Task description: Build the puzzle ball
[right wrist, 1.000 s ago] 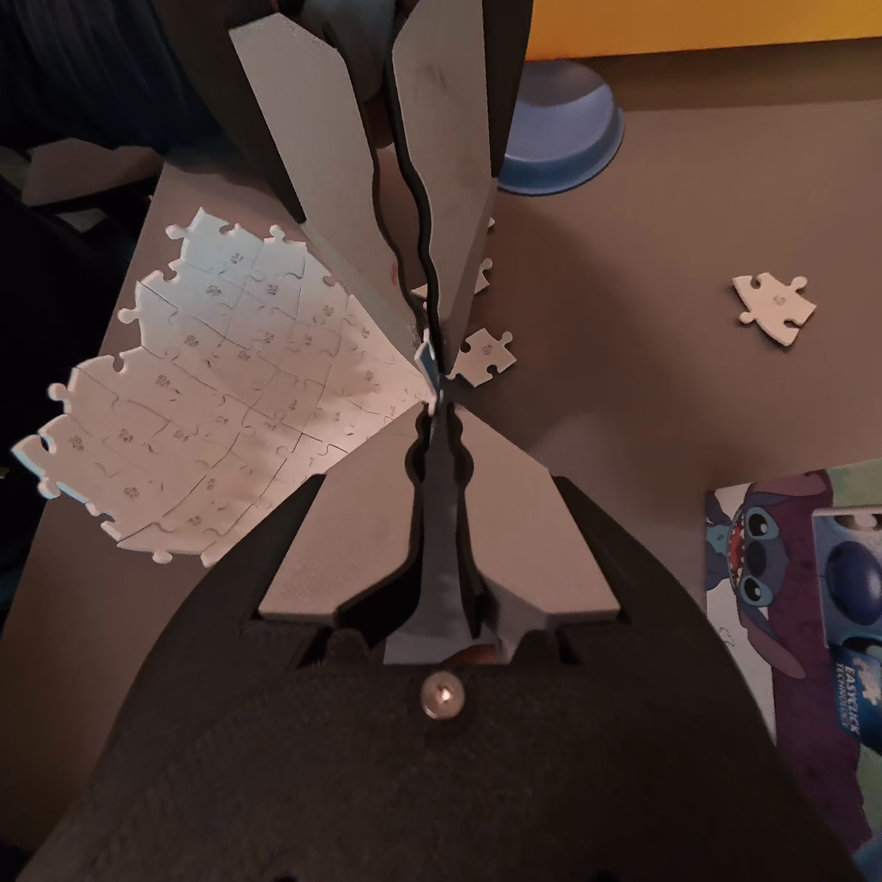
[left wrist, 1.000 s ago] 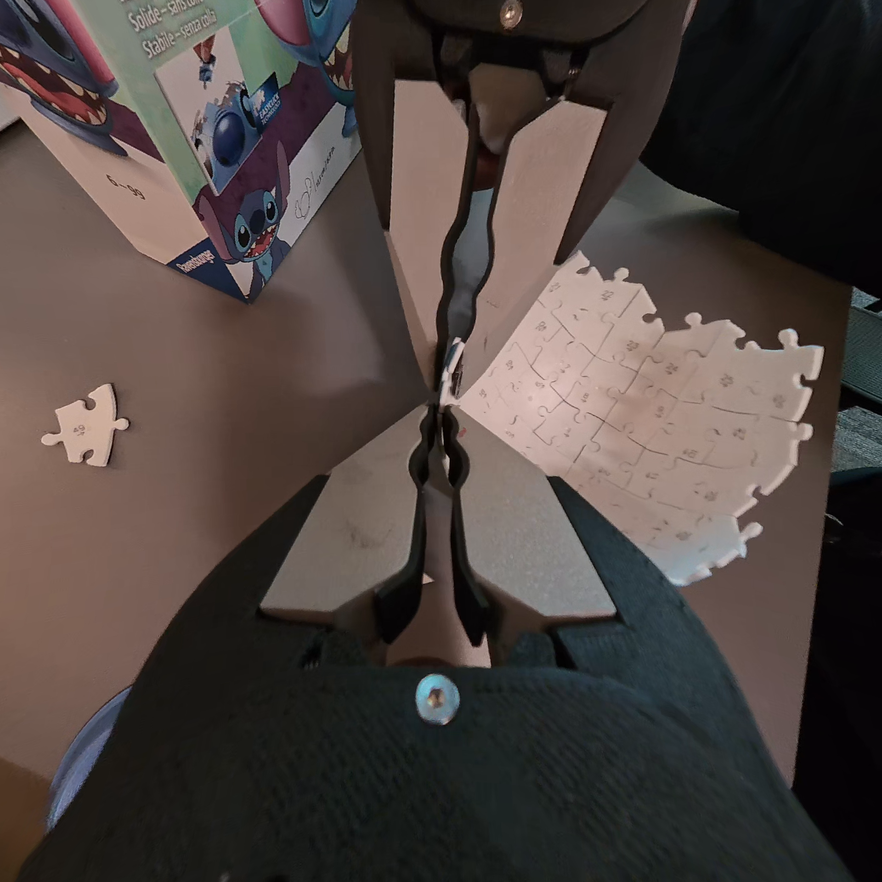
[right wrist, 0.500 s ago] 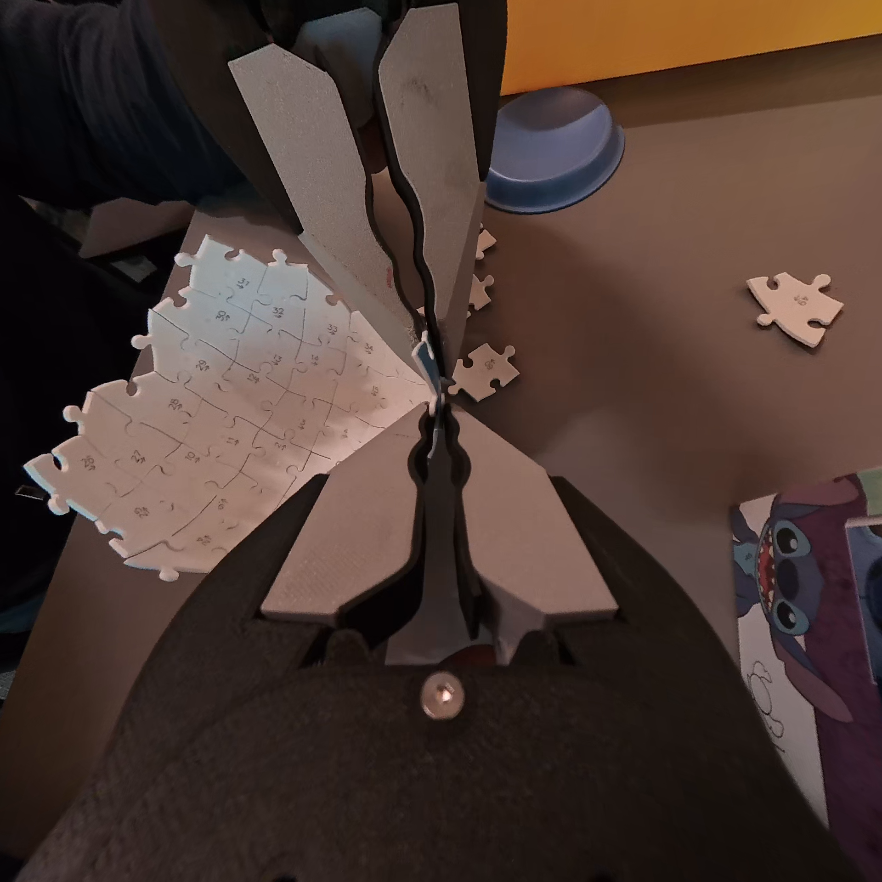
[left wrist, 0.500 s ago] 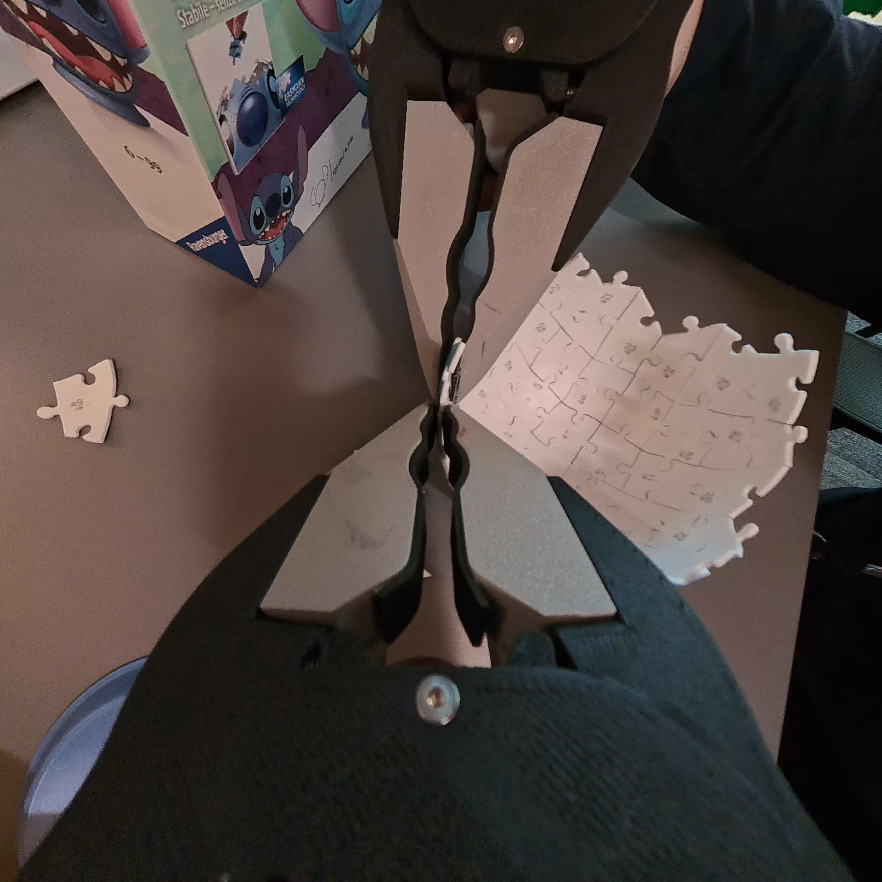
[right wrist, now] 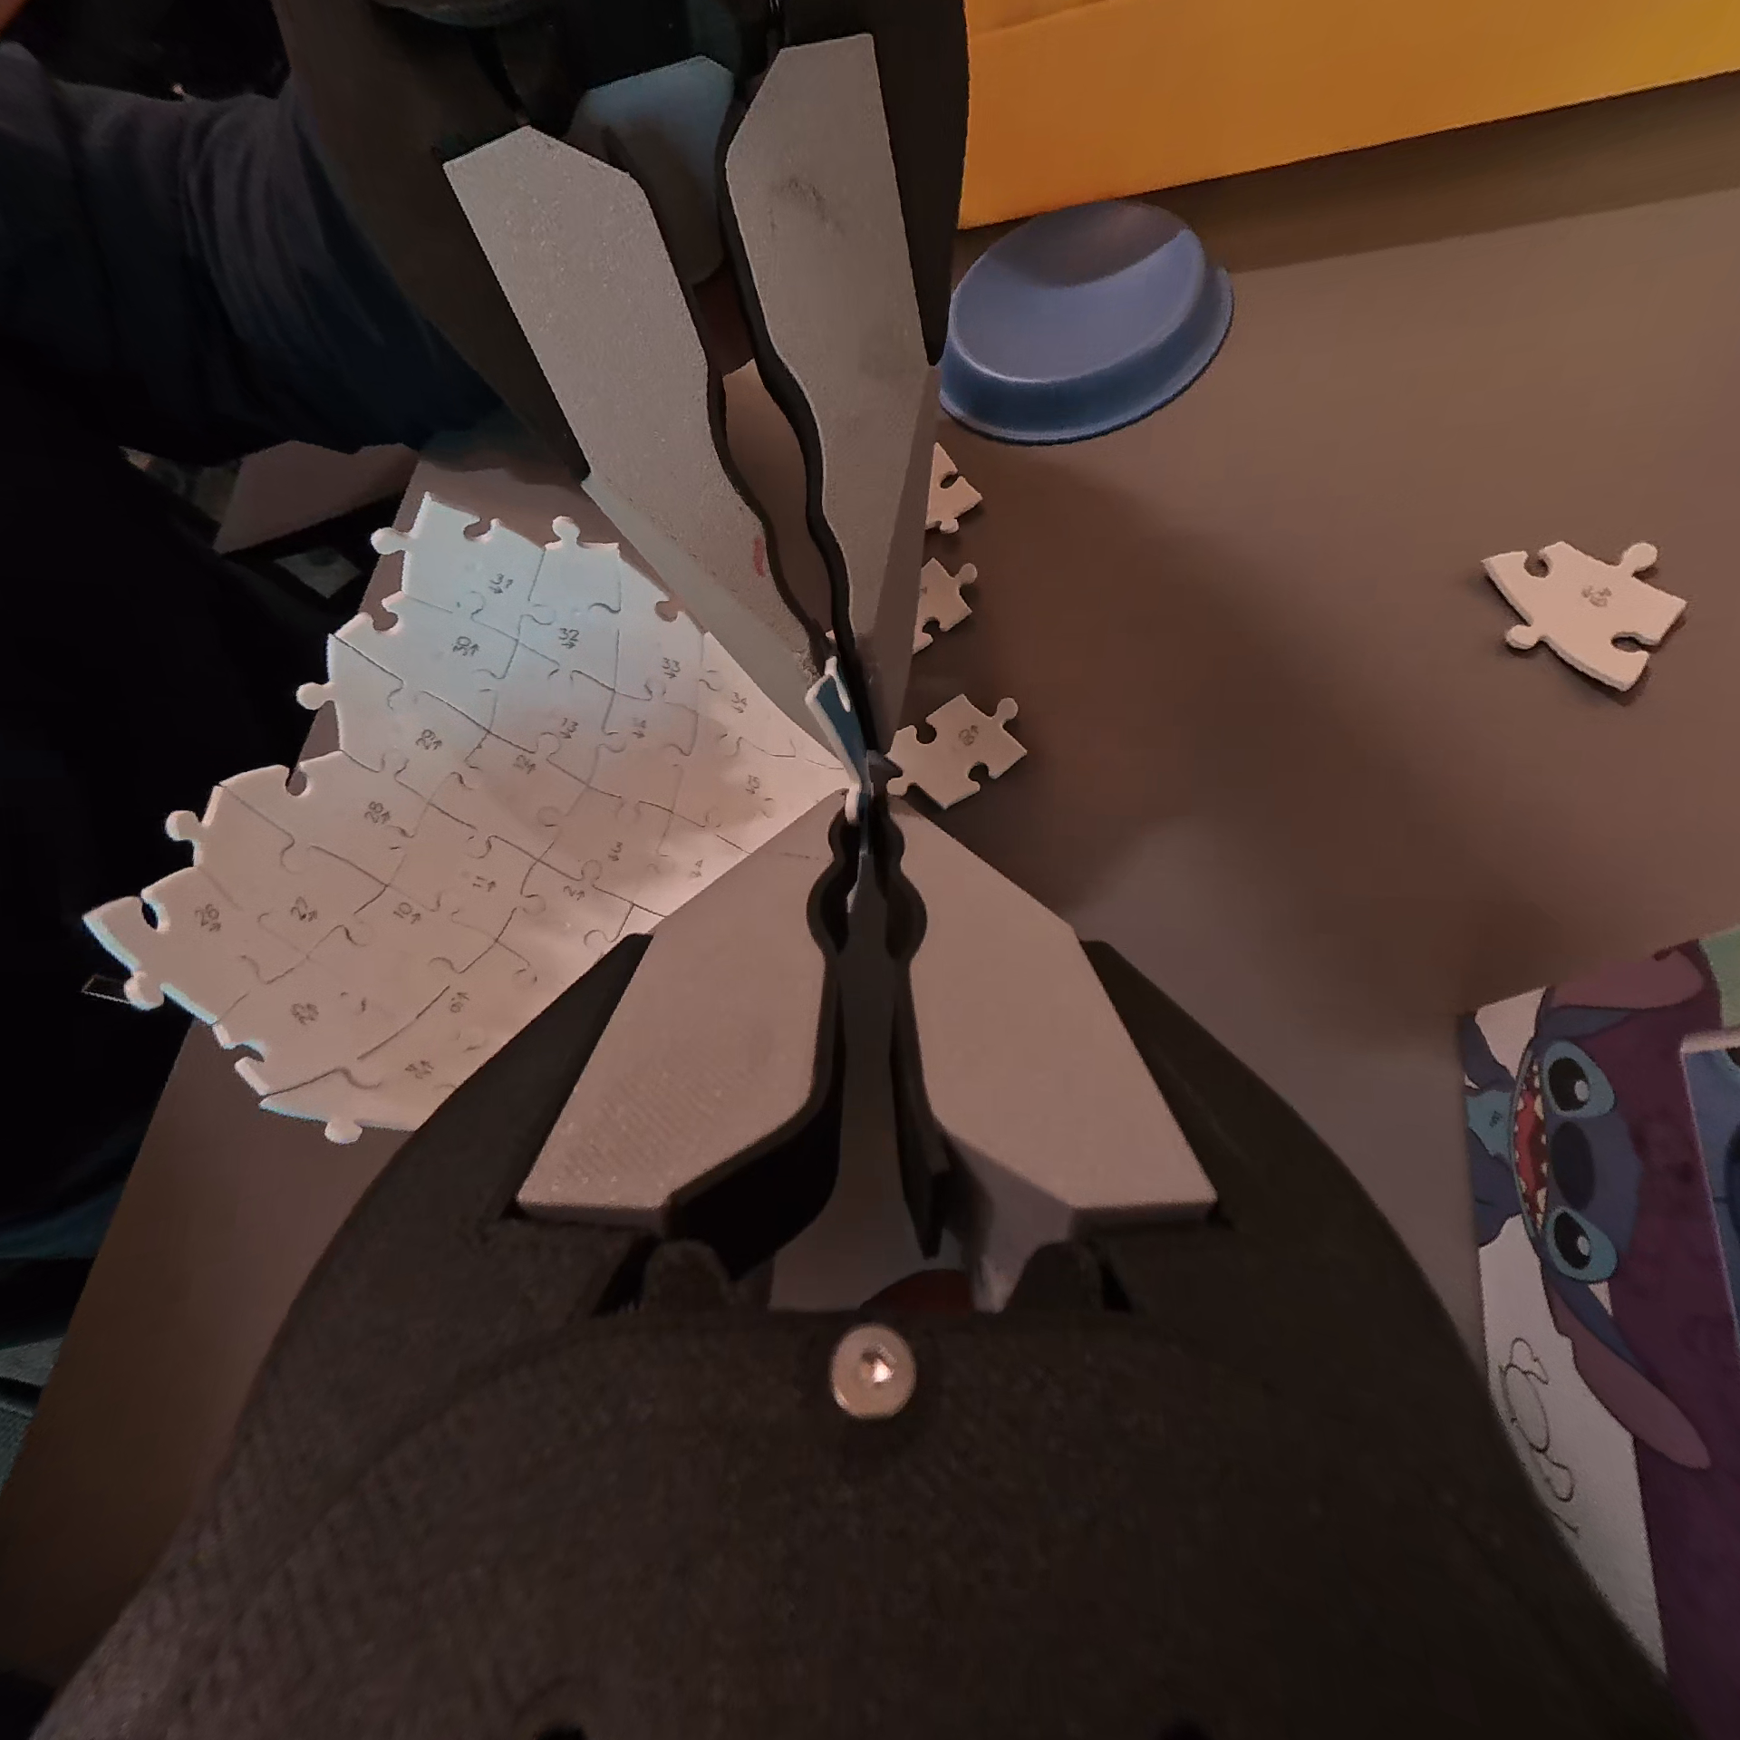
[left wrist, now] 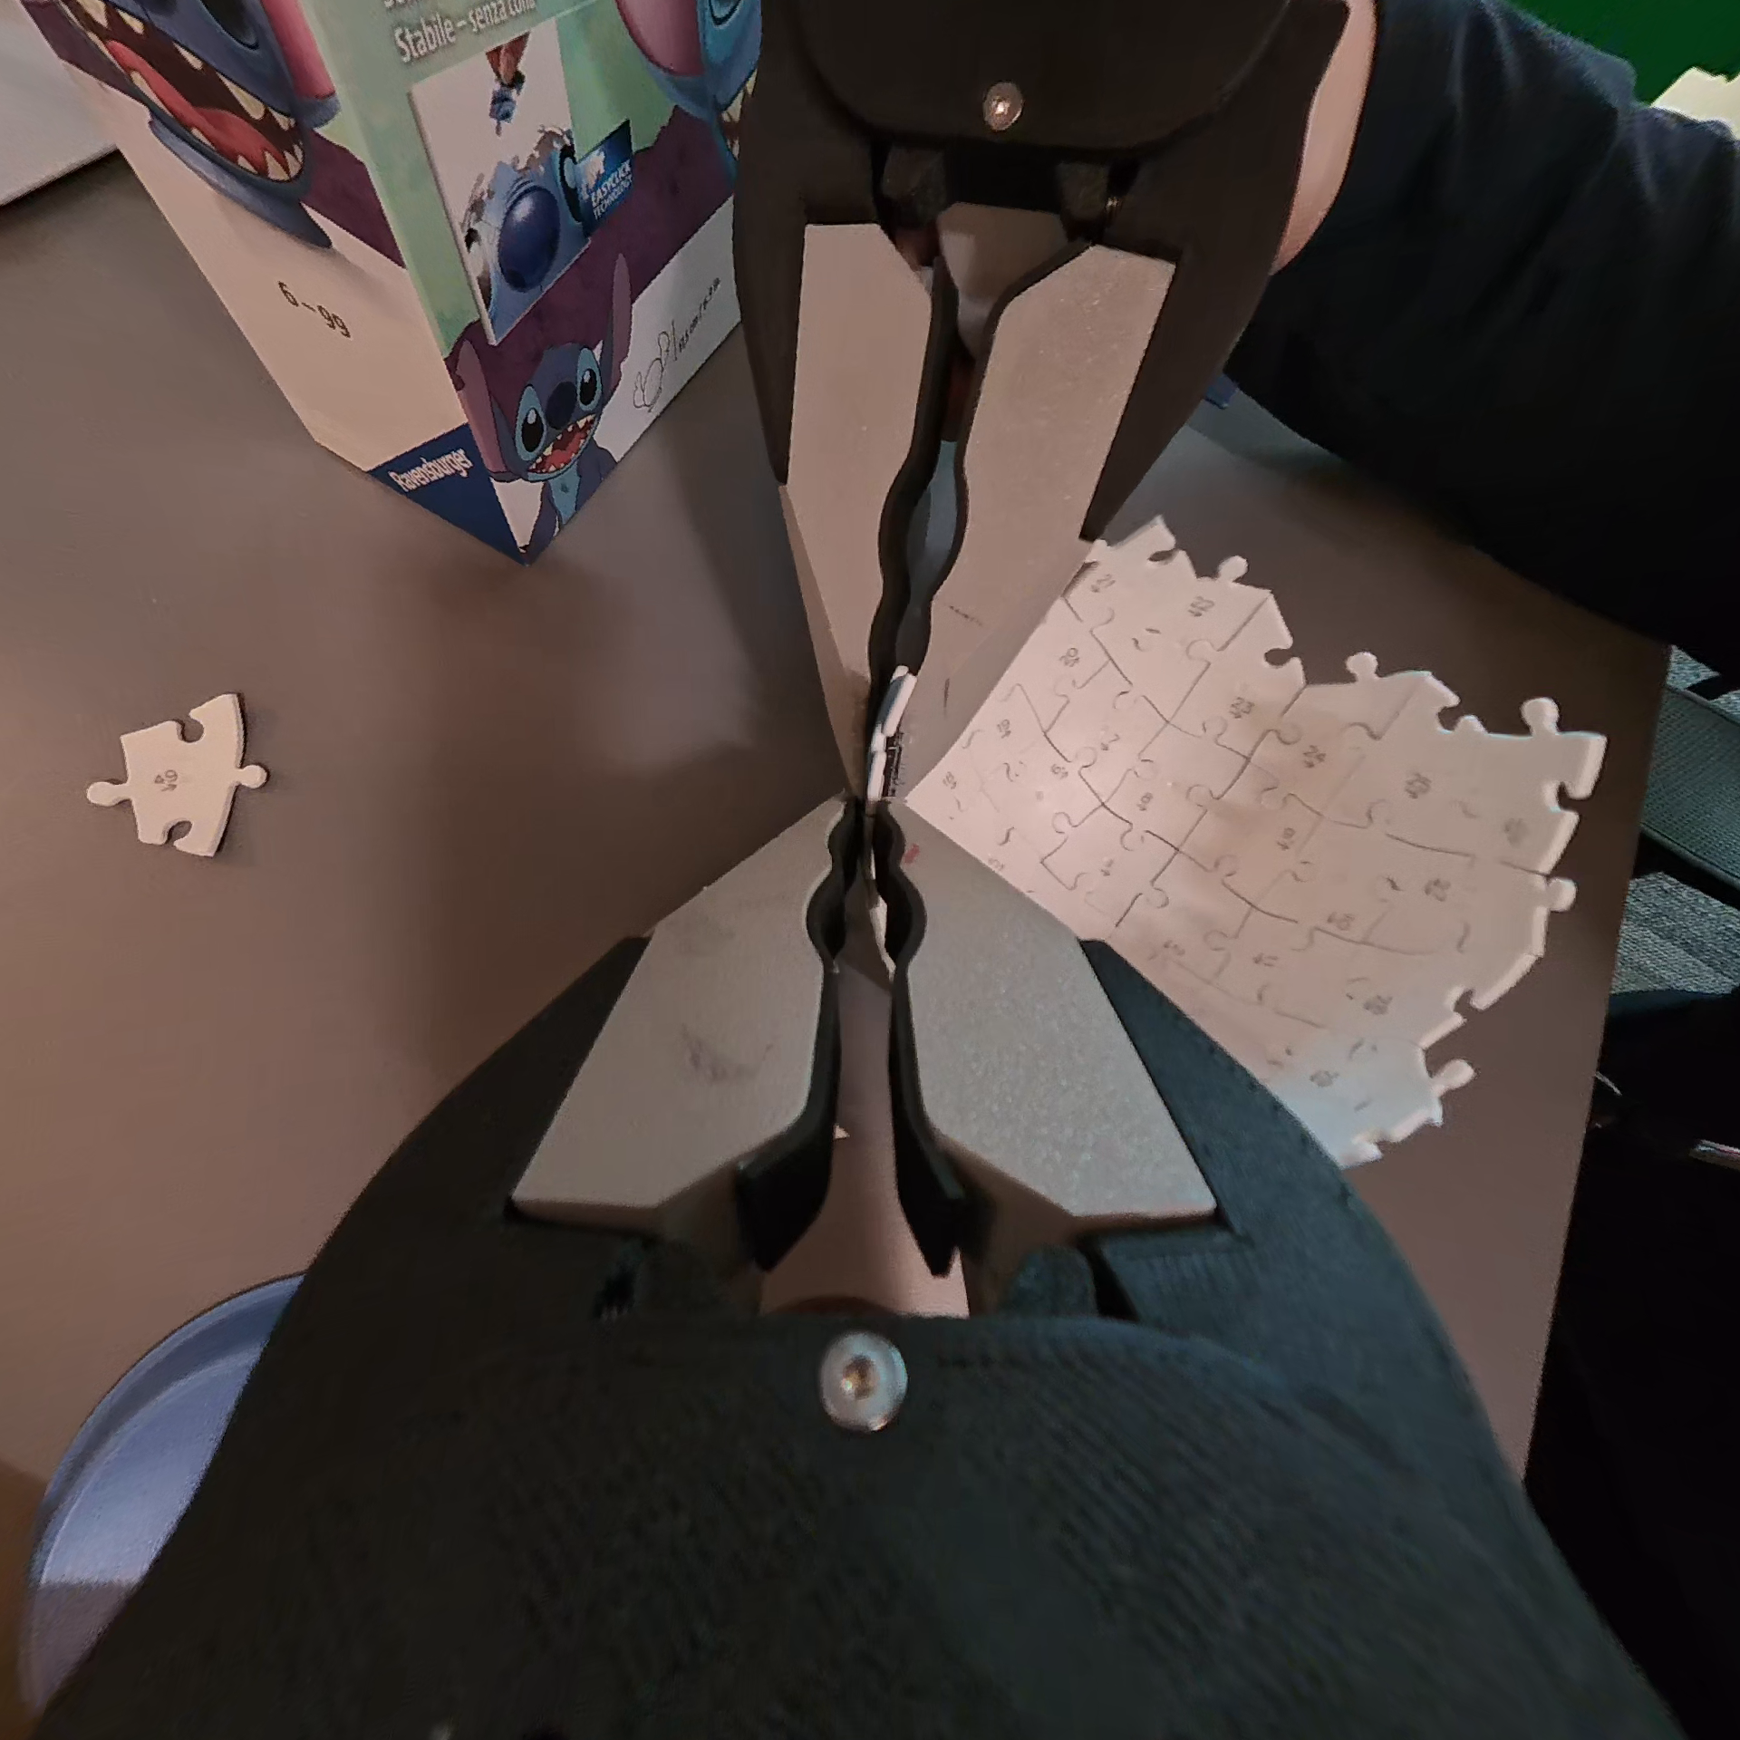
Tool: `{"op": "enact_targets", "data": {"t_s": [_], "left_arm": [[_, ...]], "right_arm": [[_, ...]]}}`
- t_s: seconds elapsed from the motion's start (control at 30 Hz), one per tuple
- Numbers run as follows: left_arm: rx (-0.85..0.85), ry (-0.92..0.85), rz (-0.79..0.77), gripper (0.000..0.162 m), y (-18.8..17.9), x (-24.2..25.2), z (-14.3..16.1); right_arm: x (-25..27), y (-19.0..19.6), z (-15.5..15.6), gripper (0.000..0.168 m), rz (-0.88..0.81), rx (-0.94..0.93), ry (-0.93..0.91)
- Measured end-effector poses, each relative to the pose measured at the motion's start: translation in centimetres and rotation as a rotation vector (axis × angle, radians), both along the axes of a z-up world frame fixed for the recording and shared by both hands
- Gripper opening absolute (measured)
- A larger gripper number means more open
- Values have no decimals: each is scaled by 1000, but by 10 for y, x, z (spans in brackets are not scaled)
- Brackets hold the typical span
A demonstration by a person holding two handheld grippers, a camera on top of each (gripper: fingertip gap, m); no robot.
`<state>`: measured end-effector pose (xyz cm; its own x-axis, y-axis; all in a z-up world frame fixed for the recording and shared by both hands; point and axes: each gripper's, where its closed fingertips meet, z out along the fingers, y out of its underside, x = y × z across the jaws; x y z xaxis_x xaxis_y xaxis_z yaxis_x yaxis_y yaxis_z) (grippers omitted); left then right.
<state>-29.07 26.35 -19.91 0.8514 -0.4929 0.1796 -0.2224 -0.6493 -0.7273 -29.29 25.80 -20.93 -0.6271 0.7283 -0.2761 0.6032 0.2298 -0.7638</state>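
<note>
A curved white shell of joined puzzle pieces [left wrist: 1271, 847] is held above the brown table [left wrist: 424, 942]; it also shows in the right wrist view [right wrist: 452, 829]. My left gripper [left wrist: 866, 824] is shut on the shell's rim. My right gripper [right wrist: 866, 819] is shut on a thin piece seen edge-on [left wrist: 890, 734], right at that rim. The two grippers meet tip to tip. The seam between the piece and the shell is hidden by the fingers.
The puzzle box [left wrist: 452, 282] stands at the back left. Loose white pieces lie on the table [left wrist: 179, 777] [right wrist: 960, 749] [right wrist: 1591, 617]. A blue bowl [right wrist: 1083, 320] sits near a yellow edge. A dark sleeve [left wrist: 1506, 330] is behind the shell, near the table's edge. My two grippers' fingertips are within a few centimetres of each other.
Both grippers stay shut and tip to tip on the shell. The pair has drifted a little over the table, so the box and the loose pieces sit slightly elsewhere in view.
</note>
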Motion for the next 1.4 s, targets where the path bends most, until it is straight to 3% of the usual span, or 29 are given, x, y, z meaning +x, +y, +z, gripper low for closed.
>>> {"op": "enact_targets", "data": {"t_s": [0.5,1.07,1.4], "left_arm": [[-14,-17,12,0,0,-1,-1],[-13,-22,-5,0,-2,-5,-2],[-21,-64,-33,2,-4,-2,-2]], "right_arm": [[-4,-2,2,0,-23,-74,-5],[-6,-2,1,0,-40,19,3],[-3,-4,-1,0,-27,-26,-20]]}}
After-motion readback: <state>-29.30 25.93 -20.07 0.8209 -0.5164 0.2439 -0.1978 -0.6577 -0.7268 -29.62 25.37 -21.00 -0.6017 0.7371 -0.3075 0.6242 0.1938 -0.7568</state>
